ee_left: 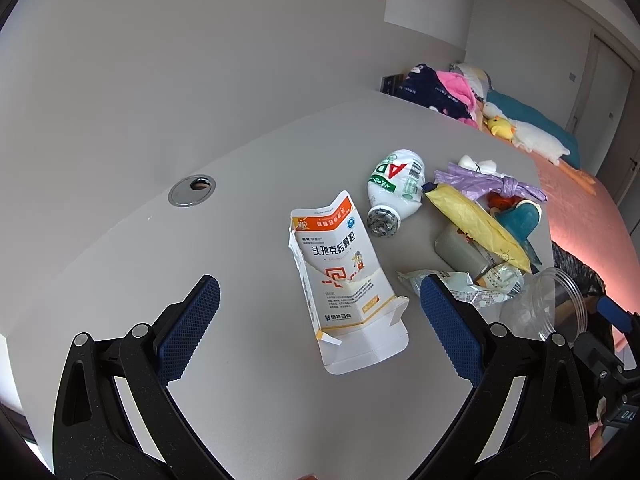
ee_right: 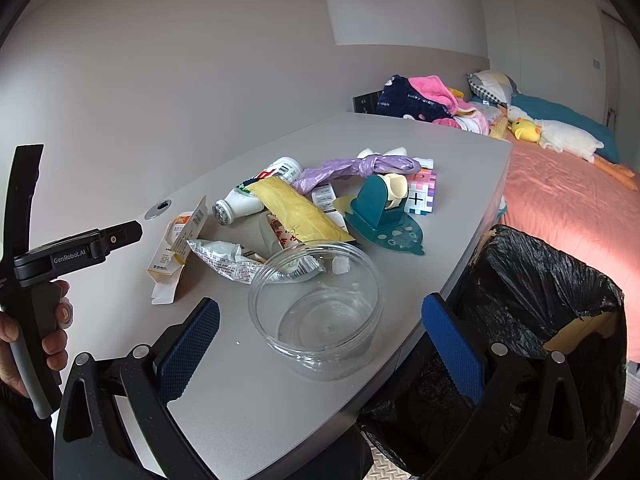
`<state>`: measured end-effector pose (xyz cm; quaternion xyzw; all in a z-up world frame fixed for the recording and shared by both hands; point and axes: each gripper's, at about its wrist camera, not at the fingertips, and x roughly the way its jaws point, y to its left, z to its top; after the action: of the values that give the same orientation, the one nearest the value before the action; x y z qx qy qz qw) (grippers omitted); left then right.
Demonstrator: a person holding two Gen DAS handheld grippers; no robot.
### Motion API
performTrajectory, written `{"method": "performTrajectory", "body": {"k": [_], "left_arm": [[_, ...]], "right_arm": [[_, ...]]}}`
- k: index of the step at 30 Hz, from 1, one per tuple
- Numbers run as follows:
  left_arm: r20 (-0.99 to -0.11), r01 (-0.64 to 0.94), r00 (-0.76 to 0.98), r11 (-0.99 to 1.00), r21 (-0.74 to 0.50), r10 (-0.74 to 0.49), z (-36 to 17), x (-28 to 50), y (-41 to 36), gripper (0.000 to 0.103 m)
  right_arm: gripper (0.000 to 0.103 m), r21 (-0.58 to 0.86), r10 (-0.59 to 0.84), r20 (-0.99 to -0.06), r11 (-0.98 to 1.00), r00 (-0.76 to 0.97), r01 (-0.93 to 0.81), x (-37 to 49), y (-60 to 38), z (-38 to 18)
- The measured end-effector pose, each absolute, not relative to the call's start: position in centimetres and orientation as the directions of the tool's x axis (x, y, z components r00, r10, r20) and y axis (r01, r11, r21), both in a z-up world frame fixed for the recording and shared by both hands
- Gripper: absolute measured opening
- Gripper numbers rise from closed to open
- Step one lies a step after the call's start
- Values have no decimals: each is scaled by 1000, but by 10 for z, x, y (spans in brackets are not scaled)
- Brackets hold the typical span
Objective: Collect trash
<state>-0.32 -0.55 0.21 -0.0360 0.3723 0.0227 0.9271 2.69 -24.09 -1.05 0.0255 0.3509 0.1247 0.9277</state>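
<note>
We judge the collecting barely begun: the trash all lies on the grey bench (ee_right: 280,420). The torn white-and-orange cardboard medicine box (ee_left: 344,280) rests flat ahead of our left gripper (ee_left: 320,308), fingers wide and empty. Our right gripper (ee_right: 320,334), equally wide, frames the clear round plastic tub (ee_right: 316,312). The black-lined bin (ee_right: 540,320) stands beside the bench edge; whether it holds anything, we cannot tell.
</note>
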Motion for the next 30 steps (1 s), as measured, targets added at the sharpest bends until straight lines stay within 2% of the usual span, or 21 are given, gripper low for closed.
{"method": "performTrajectory", "body": {"k": [30], "left_arm": [[-698, -68, 716, 997, -42, 19, 1, -3, -6, 97]], "right_arm": [[101, 138, 251, -654, 967, 713, -214, 25, -240, -15]]}}
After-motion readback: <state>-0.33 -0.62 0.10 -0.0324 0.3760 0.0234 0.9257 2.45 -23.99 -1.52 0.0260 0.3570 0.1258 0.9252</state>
